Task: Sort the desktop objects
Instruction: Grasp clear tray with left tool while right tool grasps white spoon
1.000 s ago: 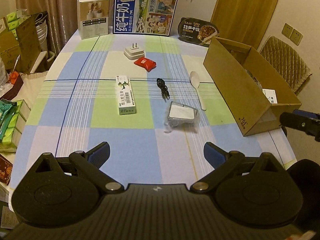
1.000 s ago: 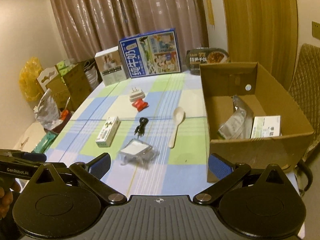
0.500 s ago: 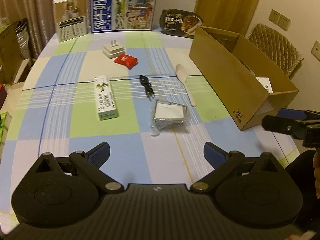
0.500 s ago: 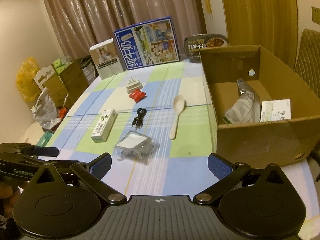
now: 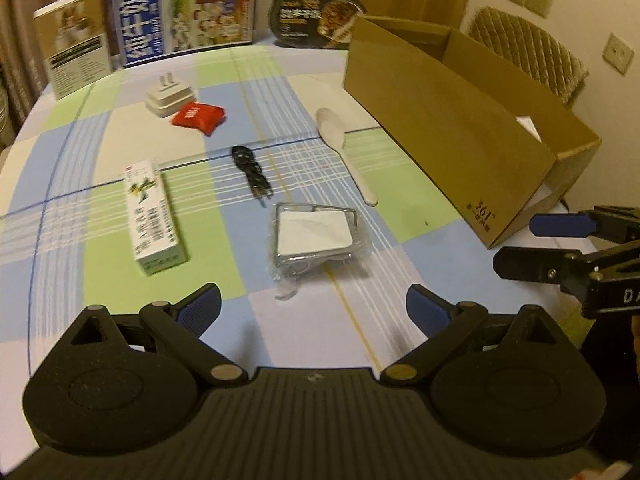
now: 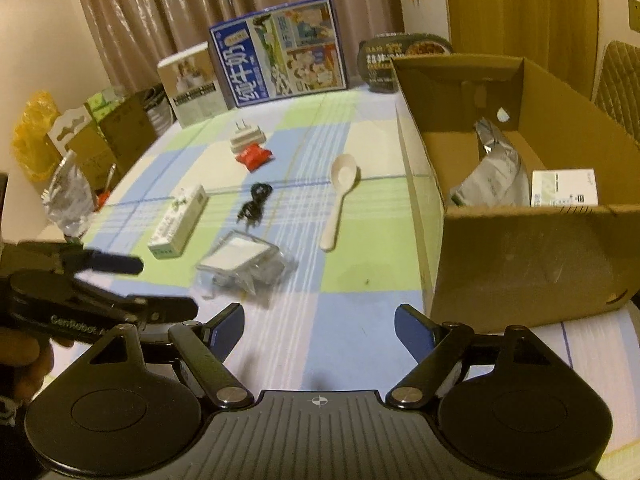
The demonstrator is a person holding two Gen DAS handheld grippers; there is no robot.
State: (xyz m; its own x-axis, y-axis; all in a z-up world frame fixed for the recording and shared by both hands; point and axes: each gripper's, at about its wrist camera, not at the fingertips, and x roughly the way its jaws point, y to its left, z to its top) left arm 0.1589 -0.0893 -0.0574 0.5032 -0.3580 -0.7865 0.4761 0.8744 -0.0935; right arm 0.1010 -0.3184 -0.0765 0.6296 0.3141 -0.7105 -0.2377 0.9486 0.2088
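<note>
Both grippers empty: left gripper (image 5: 312,306) fingers wide apart; right gripper (image 6: 319,326) fingers closing, nothing between.

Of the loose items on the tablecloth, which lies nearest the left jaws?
The clear-wrapped white pack, just ahead of the left gripper; the green-white carton, black cable and spoon lie farther off.

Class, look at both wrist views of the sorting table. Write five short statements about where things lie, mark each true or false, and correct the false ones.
1. The red packet lies beside the white plug adapter. True.
2. The cardboard box is empty. False: a silver pouch and a small white carton lie inside.
3. The spoon lies inside the box. False: it lies on the tablecloth.
4. The black cable lies between the green-and-white carton and the spoon. True.
5. The left tongs grip the bagged white item. False: they are open and empty.
</note>
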